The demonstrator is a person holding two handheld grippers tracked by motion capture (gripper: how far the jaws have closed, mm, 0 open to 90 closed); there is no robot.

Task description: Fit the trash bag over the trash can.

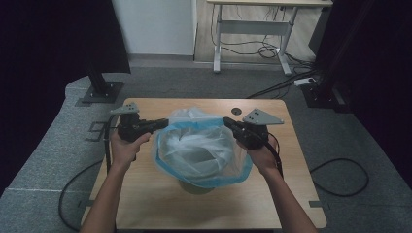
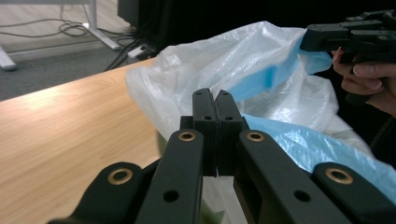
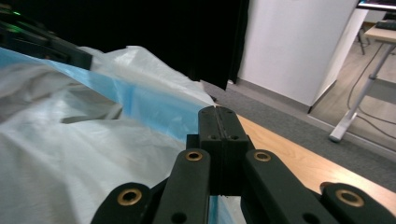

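Tongs on both sides are clamped on the blue hem of the plastic bag (image 1: 201, 145): my left tongs (image 1: 163, 124) pinch its left edge, my right tongs (image 1: 228, 123) its right edge. I see the bag stretched open between them over a round bin (image 1: 197, 187) standing mid-bench (image 1: 145, 194). By my reading the mouth is spread and partly over the rim; what's left is drawing the hem down around the bin and letting go.

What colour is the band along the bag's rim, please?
Light blue band on a clear bag; high view.
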